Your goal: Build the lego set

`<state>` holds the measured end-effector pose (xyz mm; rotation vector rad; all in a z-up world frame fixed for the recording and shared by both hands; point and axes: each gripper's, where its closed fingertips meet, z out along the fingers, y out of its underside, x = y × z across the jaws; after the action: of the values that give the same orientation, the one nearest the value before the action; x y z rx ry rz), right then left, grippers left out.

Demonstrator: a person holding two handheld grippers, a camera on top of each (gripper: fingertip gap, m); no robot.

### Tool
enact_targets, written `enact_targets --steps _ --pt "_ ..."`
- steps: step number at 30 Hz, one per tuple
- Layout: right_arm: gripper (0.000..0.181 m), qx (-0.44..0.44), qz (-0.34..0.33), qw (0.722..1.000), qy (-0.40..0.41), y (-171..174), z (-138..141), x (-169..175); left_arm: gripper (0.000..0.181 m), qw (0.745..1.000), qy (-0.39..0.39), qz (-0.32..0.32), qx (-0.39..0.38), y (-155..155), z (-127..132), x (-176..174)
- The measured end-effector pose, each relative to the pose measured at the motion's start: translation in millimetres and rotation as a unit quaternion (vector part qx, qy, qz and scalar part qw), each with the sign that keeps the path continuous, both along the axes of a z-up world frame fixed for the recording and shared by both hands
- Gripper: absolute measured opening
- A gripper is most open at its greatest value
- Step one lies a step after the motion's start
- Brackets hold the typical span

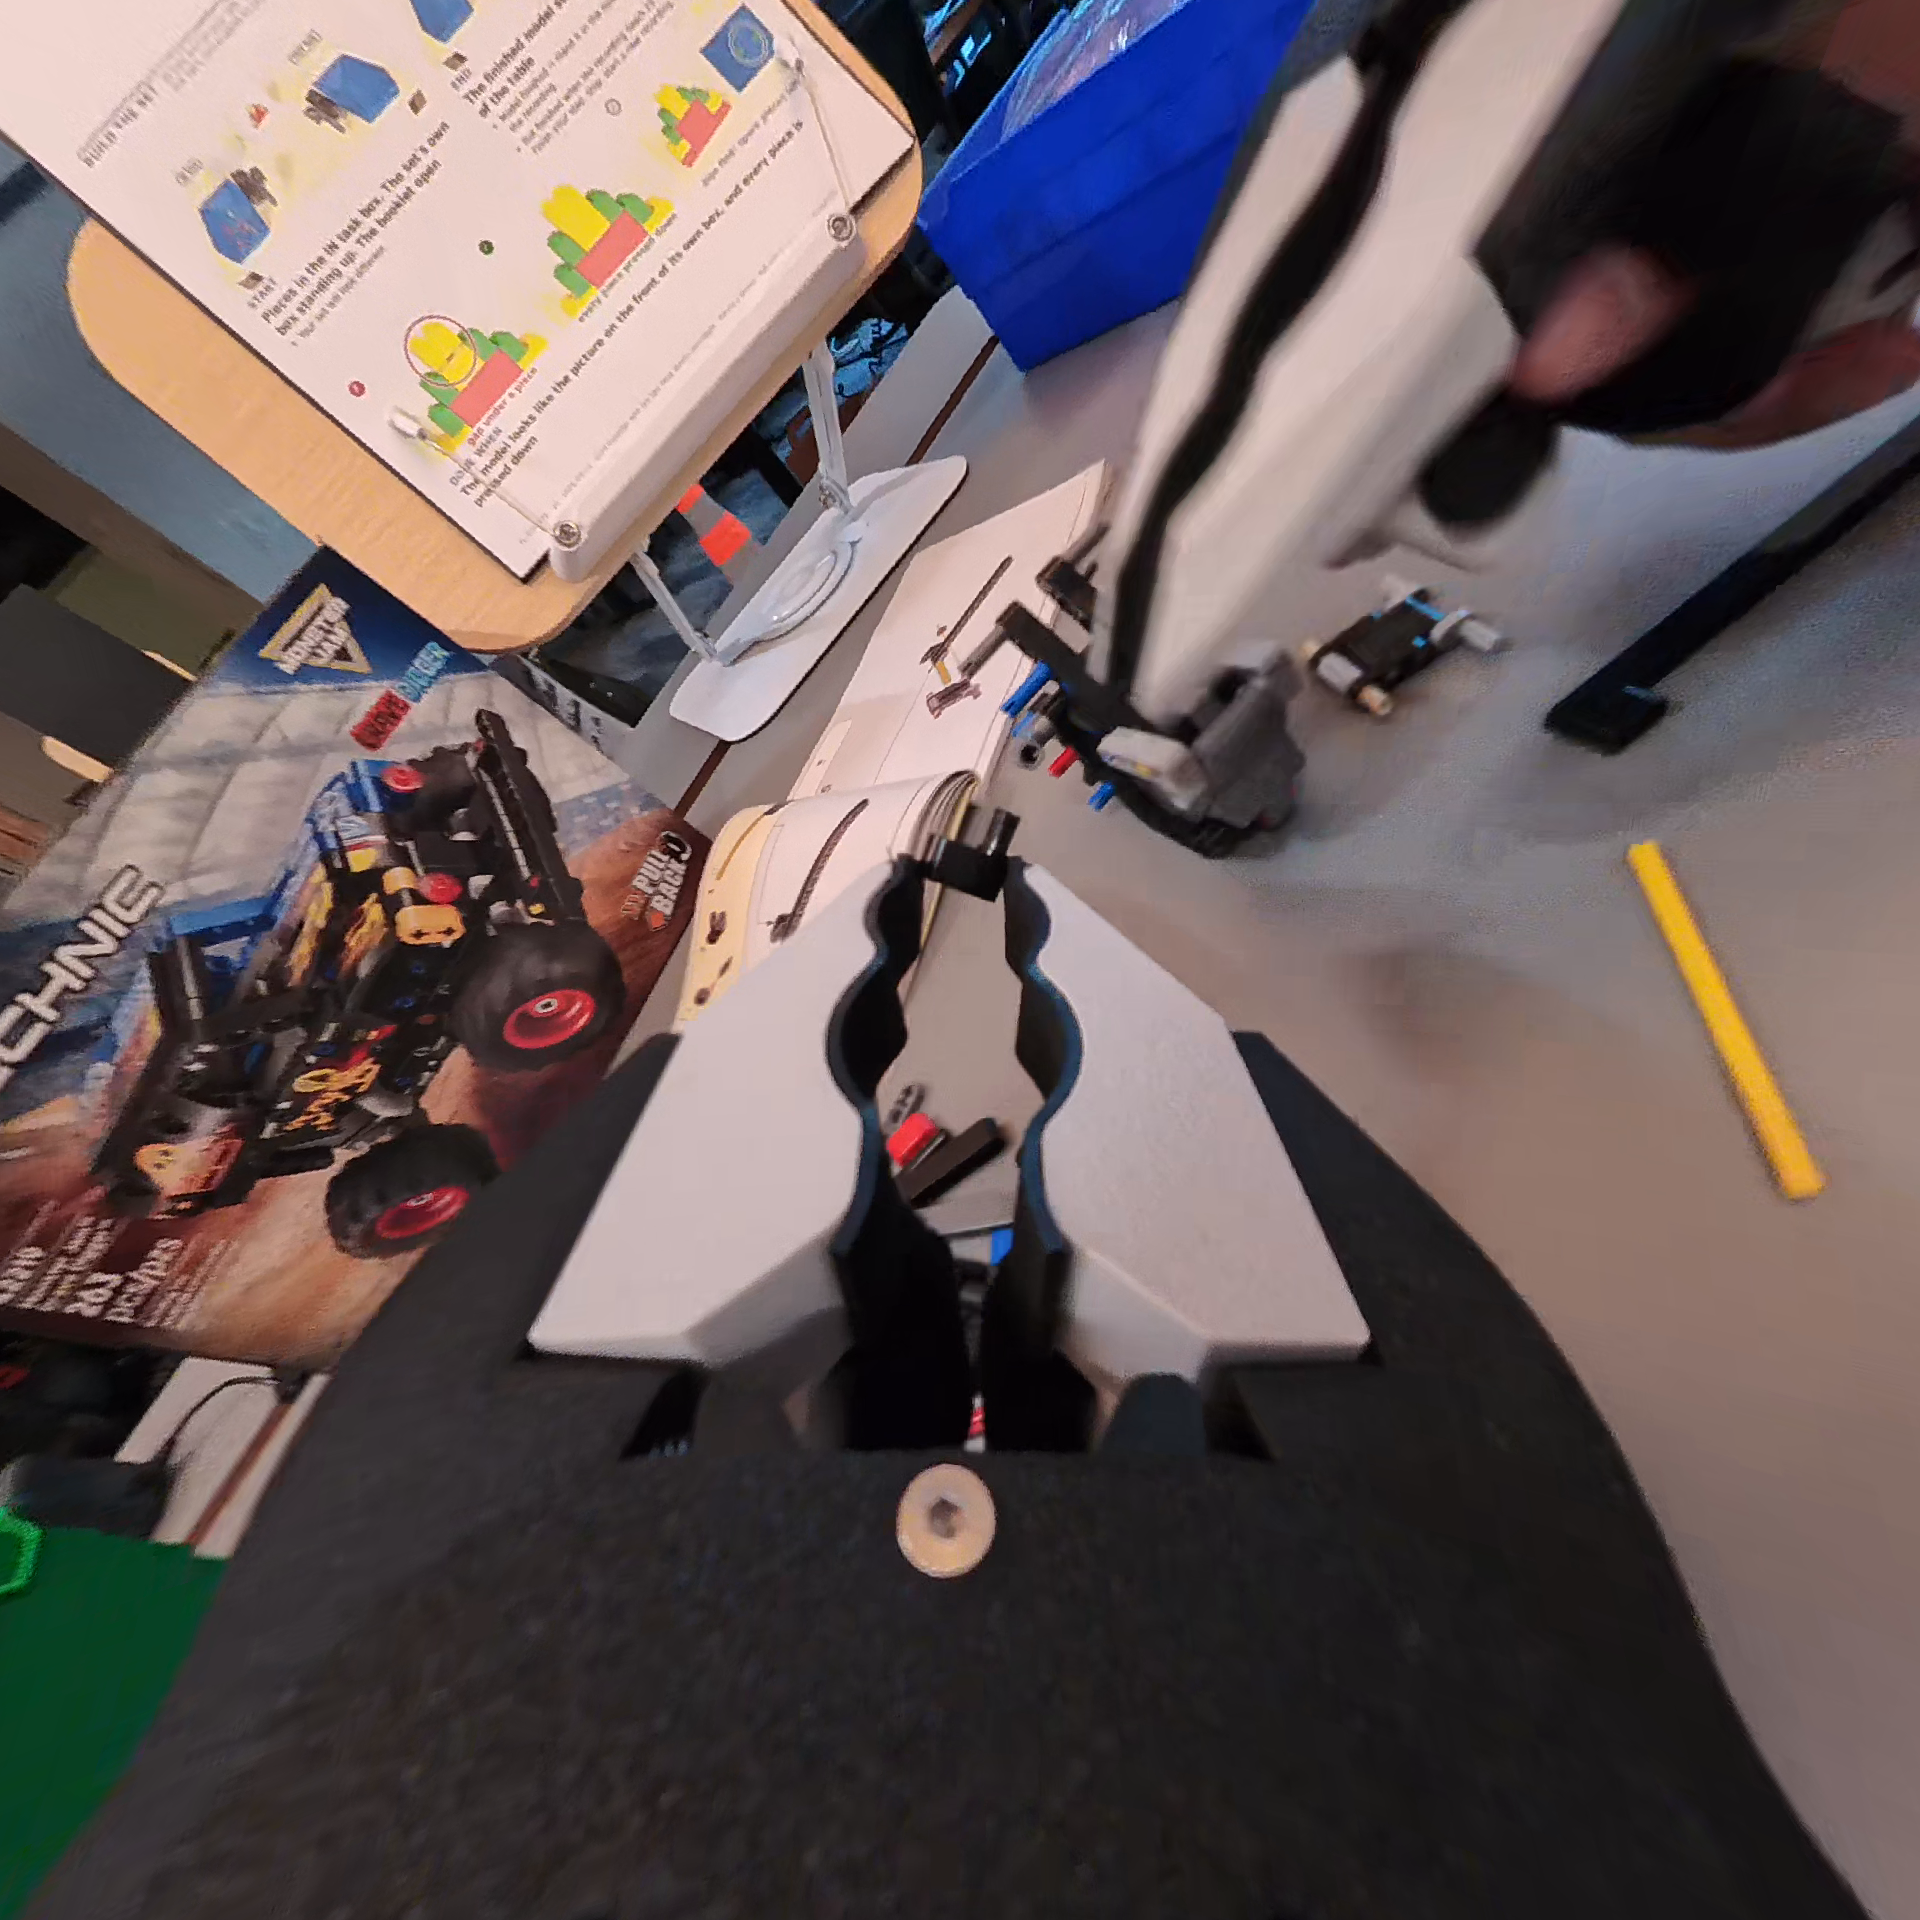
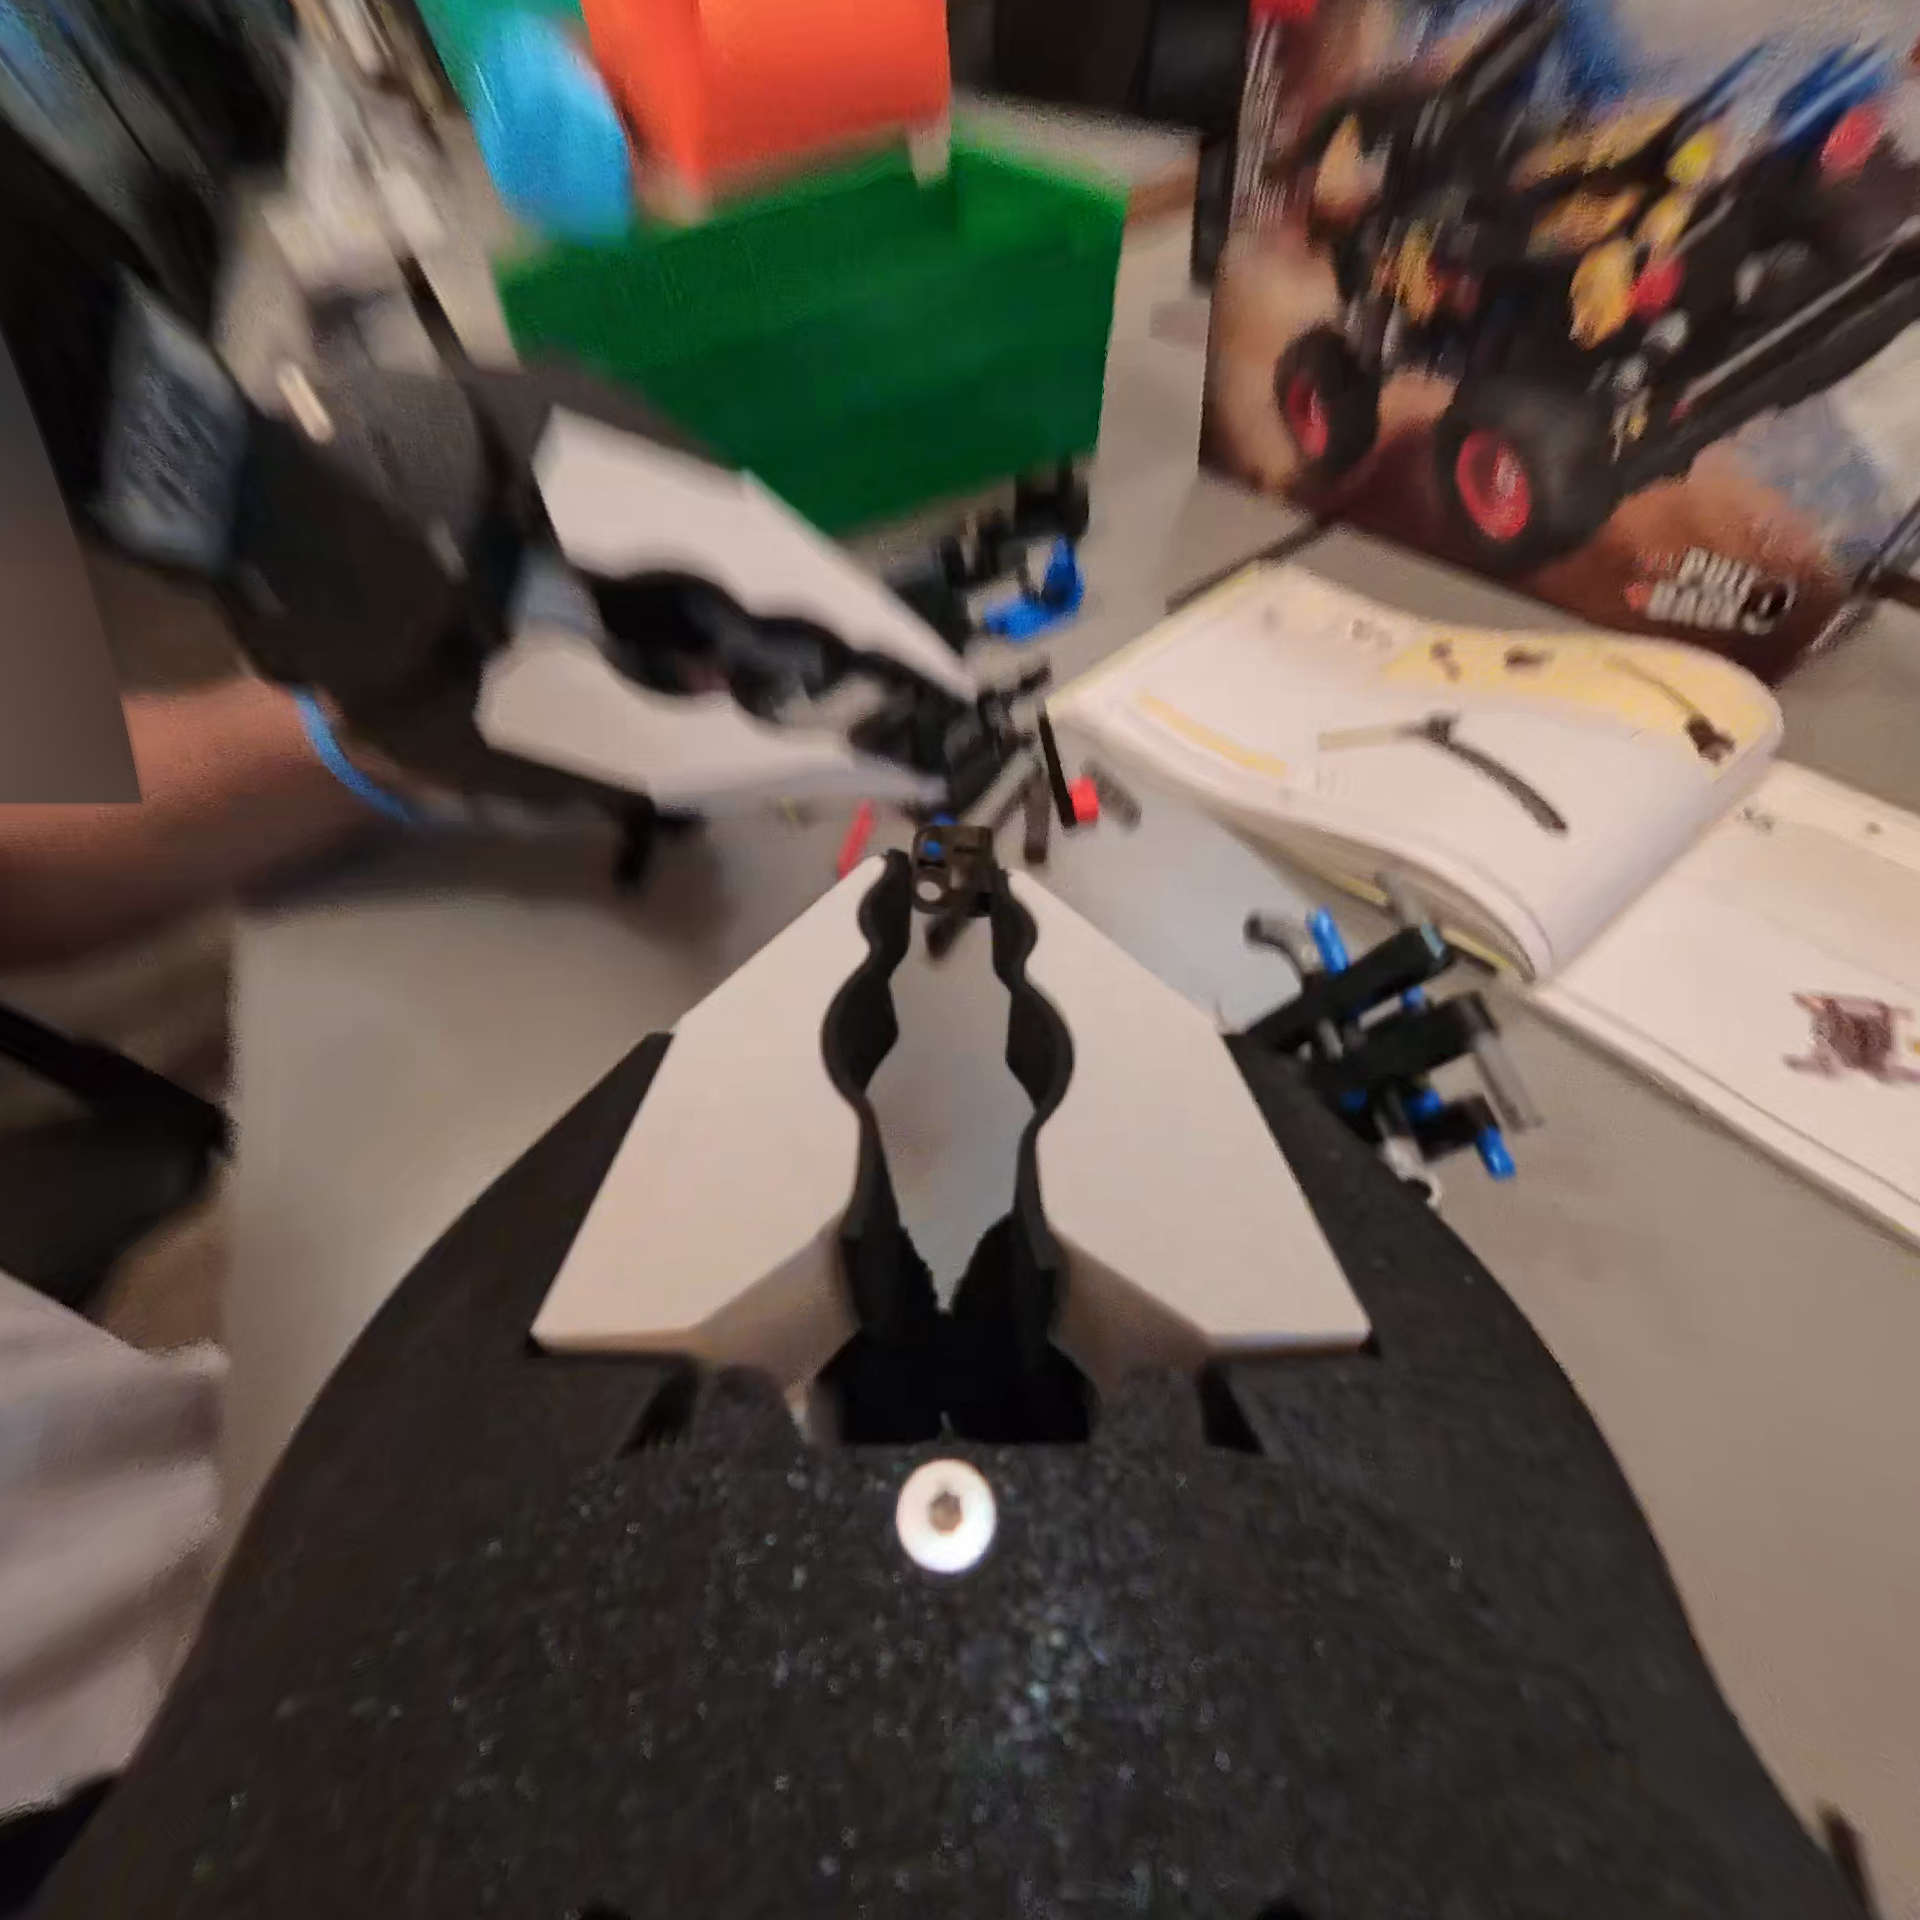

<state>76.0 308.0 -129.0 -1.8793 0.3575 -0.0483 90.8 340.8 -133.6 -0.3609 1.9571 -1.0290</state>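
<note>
The left gripper (image 1: 961, 873) pinches a small black piece (image 1: 971, 857); the right gripper (image 2: 951, 878) clamps a black connector (image 2: 951, 868). The half-built frame (image 2: 1382, 1039) sits mid-desk beside the booklet (image 2: 1455, 748) (both grips look shallow, so either piece could slip and drop).

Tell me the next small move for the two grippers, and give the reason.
Probably bring the two held parts together slowly. The left gripper pinches a small black piece at its tips, and the right gripper grips a small black holed connector. They sit close together above the table, so mating looks likely.
</note>
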Motion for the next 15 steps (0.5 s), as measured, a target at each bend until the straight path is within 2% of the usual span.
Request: enact_targets --steps 1,4,8,15 --pt "0.014 0.056 0.005 0.998 0.023 0.8 14.9 1.8 0.014 1.0 0.006 0.0 -0.008 -2.9 -0.2 -0.6" --pt "0.014 0.129 -0.005 0.987 0.094 0.7 25.0 7.9 0.014 0.999 0.025 -0.003 -0.035 -12.1 -0.7 -1.7" --pt "0.014 0.142 -0.017 0.984 0.102 -0.7 22.1 9.1 0.014 0.995 0.049 0.0 -0.082 -17.7 1.6 -1.2" --pt "0.014 0.163 -0.019 0.97 0.181 6.6 15.9 8.5 0.014 0.983 0.1 -0.005 -0.157 -27.3 8.0 -1.9"
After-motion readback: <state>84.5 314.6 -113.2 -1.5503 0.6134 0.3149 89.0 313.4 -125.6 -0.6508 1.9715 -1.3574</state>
